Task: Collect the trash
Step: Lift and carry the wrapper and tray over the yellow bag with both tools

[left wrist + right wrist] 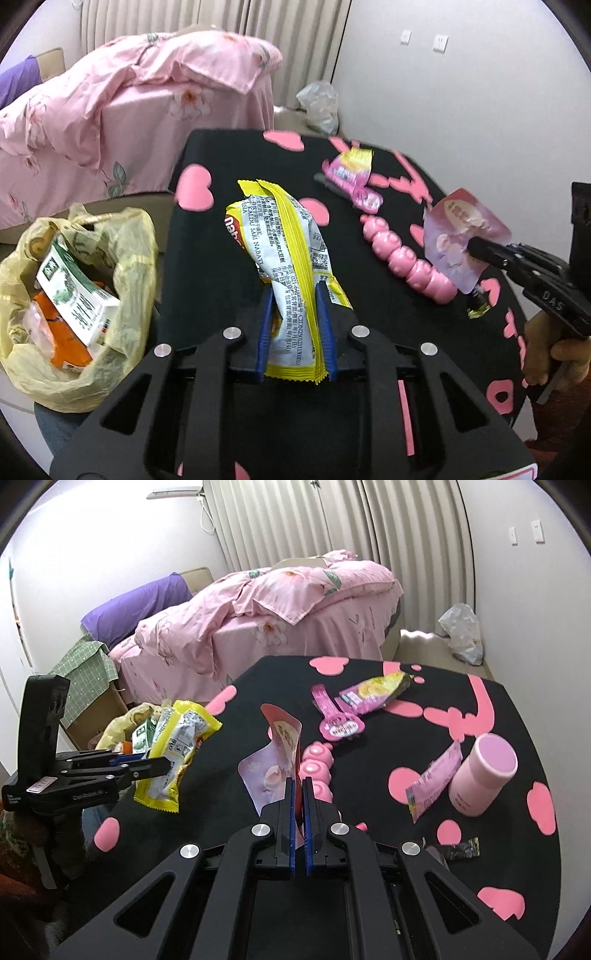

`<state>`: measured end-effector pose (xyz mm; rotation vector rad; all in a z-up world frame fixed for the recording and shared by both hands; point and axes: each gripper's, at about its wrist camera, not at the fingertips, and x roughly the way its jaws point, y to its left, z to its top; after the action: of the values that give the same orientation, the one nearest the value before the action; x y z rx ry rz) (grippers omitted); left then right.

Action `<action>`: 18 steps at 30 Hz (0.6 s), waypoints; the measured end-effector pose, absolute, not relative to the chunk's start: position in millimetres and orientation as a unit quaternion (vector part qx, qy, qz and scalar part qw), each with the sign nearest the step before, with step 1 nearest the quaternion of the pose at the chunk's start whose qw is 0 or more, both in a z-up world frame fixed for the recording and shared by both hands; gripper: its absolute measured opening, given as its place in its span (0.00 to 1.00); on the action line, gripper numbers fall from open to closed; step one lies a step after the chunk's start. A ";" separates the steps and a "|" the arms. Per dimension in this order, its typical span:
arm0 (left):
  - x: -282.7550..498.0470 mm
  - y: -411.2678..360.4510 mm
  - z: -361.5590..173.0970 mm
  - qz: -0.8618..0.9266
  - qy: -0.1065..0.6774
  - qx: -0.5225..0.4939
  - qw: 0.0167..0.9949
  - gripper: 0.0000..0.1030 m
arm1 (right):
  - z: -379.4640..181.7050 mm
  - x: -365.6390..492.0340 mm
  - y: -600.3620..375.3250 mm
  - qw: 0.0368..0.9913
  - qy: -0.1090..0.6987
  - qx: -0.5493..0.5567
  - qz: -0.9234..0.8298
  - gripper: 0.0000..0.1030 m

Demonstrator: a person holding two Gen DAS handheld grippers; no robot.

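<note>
My left gripper point(295, 295) is shut on a yellow and white snack wrapper point(284, 236), which stands upright between its blue pads above the black table. The same wrapper point(181, 738) shows at the left of the right wrist view, held near the yellow plastic trash bag point(122, 236). That bag sits open beside the table's left edge with cartons inside. My right gripper point(299, 786) is shut on a pink pouch point(269, 771), lifted over the table's middle. The pouch point(461, 229) also appears at the right of the left wrist view.
On the black cloth with pink hearts point(207, 258) lie a pink beaded bottle point(402, 262), a pink and yellow wrapper point(376, 692), a pink sachet point(432, 779), a dark small wrapper point(461, 849) and an upright pink canister point(480, 775). A bed with pink bedding point(295, 602) stands behind.
</note>
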<state>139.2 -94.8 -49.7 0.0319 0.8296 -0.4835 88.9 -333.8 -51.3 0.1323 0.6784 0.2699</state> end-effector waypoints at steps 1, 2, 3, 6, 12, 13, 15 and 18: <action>138.6 -90.9 -45.4 -0.230 0.394 0.012 0.890 0.21 | -48.1 89.5 -332.1 0.933 0.329 0.062 0.133 0.06; 138.0 -85.5 -40.7 -0.227 0.388 0.008 0.893 0.21 | -43.5 90.3 -329.5 0.934 0.325 0.058 0.135 0.06; 137.9 -79.3 -36.4 -0.222 0.383 0.003 0.897 0.21 | -38.0 91.1 -326.0 0.936 0.320 0.052 0.138 0.06; 138.1 -53.0 -22.7 -0.199 0.366 -0.017 0.909 0.21 | -22.4 97.1 -314.2 0.940 0.306 0.037 0.149 0.06; 136.7 15.8 -2.9 -0.135 0.335 -0.052 0.931 0.21 | 9.0 118.1 -277.0 0.942 0.274 0.011 0.191 0.06; 136.8 29.5 -1.2 -0.120 0.331 -0.058 0.934 0.21 | 12.4 121.7 -269.9 0.942 0.272 0.007 0.199 0.06; 137.9 54.1 -1.2 -0.095 0.328 -0.073 0.937 0.21 | 18.1 134.3 -249.6 0.936 0.270 -0.003 0.223 0.06; 139.0 92.9 -5.0 -0.050 0.327 -0.094 0.939 0.21 | 20.1 155.1 -217.9 0.924 0.280 -0.014 0.258 0.06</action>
<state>139.0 92.9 -5.0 -0.1925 0.6668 -0.1026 155.2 -217.9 20.1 -0.0291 0.5750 0.5302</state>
